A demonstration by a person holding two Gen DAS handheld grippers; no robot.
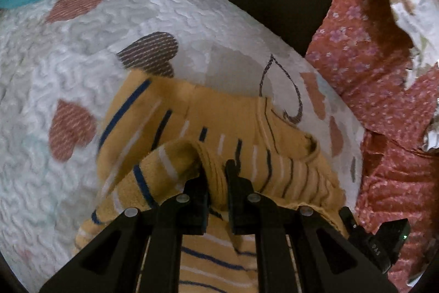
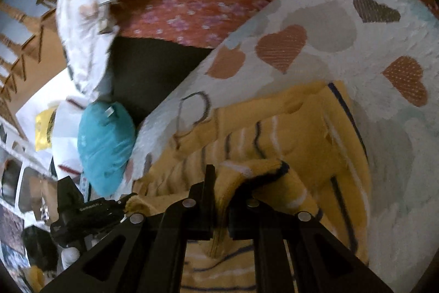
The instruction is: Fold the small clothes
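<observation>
Here both the left tongs and right tongs are clamped on one edge of the yellow striped garment, whose body lies ahead of them on the heart-print quilt.

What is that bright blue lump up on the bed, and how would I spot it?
Start at the white quilted bedspread with hearts. Follow its edge away from the mustard-yellow striped knitted garment to where it meets the dark gap. There sits a plump teal fabric cushion, the only plain, single-coloured item there; everything around it is patterned.

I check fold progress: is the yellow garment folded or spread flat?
Partly folded: both grippers pinch edges of the garment lifted over its flat part.
</observation>
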